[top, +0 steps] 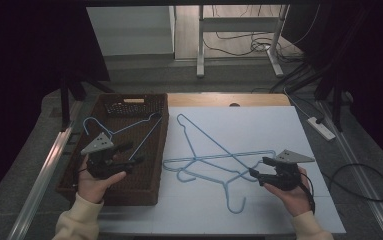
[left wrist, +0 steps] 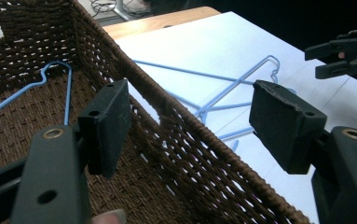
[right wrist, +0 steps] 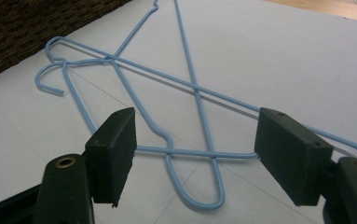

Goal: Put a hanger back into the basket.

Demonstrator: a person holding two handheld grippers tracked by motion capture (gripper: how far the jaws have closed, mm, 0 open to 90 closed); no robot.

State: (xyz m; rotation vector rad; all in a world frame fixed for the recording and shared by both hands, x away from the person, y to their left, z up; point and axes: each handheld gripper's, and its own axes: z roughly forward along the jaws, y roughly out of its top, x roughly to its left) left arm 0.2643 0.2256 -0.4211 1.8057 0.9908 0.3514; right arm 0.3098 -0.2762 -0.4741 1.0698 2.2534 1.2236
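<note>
We held the right gripper (top: 260, 168) with jaws apart and empty, at the right edge of the tangled hangers (top: 214, 159) on the white board (top: 259, 125). The nearest wire ran crosswise just ahead of its jaws, its long axis lying left to right across the board. The left gripper (top: 129, 154), also spread and empty, hovered over the basket (top: 110, 190), where 1 hanger (top: 129, 127) already lay. We judged the right hand nearer for the next pick.
</note>
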